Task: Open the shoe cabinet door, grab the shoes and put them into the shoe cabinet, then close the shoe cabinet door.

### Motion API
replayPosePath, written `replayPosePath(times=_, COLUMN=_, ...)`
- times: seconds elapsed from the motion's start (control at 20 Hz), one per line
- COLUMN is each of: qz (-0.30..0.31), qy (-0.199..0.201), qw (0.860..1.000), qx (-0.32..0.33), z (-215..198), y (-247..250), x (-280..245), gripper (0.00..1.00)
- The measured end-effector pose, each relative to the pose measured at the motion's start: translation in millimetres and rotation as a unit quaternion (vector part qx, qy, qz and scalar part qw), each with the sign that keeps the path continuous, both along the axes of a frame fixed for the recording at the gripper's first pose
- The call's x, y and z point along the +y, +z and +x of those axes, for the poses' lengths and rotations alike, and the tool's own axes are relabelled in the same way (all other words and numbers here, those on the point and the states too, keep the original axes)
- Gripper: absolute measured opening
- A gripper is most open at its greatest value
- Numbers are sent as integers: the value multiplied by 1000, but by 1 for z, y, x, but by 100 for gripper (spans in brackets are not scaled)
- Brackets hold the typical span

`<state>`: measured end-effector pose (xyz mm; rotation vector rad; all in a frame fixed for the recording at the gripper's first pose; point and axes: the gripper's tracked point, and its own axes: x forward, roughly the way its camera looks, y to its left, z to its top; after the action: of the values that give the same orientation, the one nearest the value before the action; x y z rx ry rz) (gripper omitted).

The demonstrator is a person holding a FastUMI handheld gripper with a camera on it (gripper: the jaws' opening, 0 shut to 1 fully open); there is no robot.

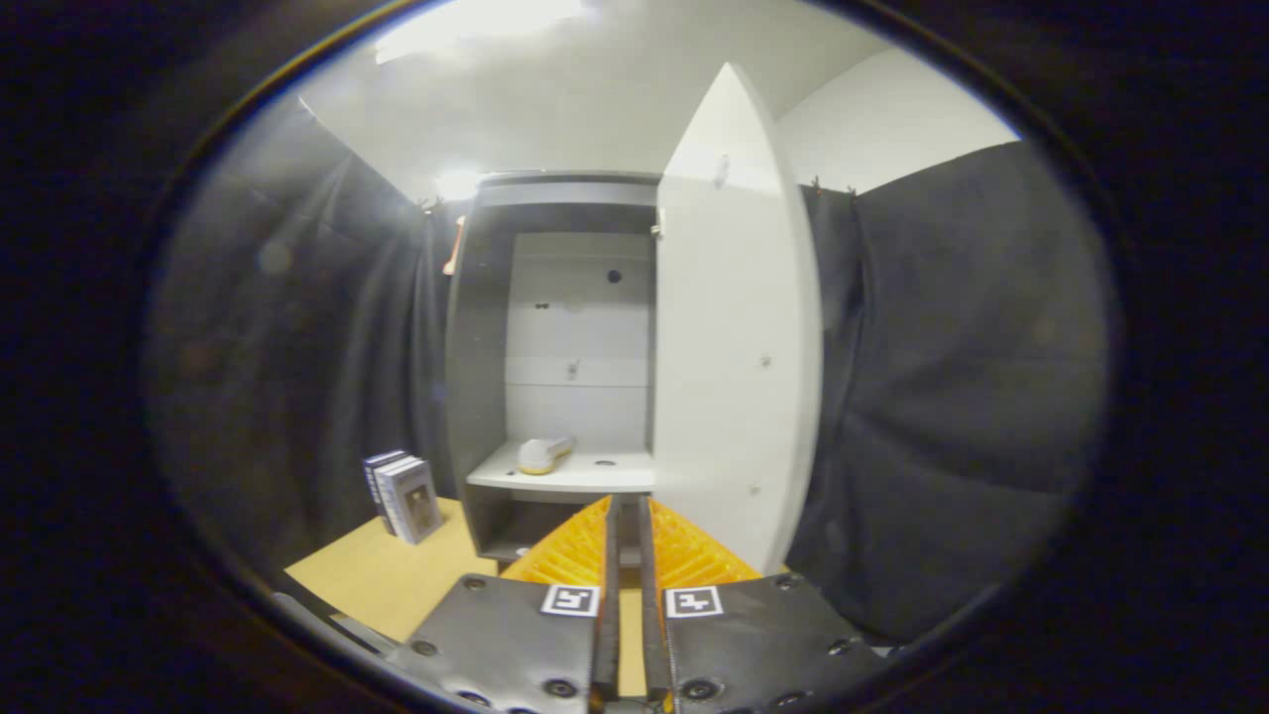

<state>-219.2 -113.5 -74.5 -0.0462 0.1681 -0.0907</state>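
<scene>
So the shoe (544, 454) is already sitting on the cabinet (476, 337) shelf, dead ahead at 12 o'clock past the fingertips, long axis running roughly left to right. The gripper (625, 526) has its two fingers nearly closed, just a thin slit between them, holding nothing. What matters now is the door (734, 327), swung open at about 1 o'clock, edge-on just right of the fingers, so it probably needs a push leftward. Boxes (404, 494) stand on the wooden table (377, 575) at 10 o'clock.
</scene>
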Motion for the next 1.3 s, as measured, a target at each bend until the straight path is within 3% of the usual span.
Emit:
replayPosePath(times=0.15, qz=18, qy=9, qw=999, qx=25, z=4, y=-41, x=36, gripper=14)
replayPosePath(times=0.4, qz=37, qy=19, qw=995, qx=88, z=15, y=-153, x=76, gripper=14)
replayPosePath(times=0.5, qz=46, qy=23, qw=991, qx=126, z=18, y=-204, x=84, gripper=14)
replayPosePath(times=0.6, qz=58, qy=23, qw=985, qx=163, z=24, y=-255, x=89, gripper=29)
replayPosePath(times=0.9, qz=101, qy=12, qw=963, qx=249, z=34, y=-377, x=94, gripper=26)
replayPosePath(times=1.05, qz=101, qy=15, qw=955, qx=279, z=41, y=-412, x=96, gripper=26)
replayPosePath(times=1.3, qz=78, qy=5, qw=952, qx=295, z=53, y=-441, x=95, gripper=26)
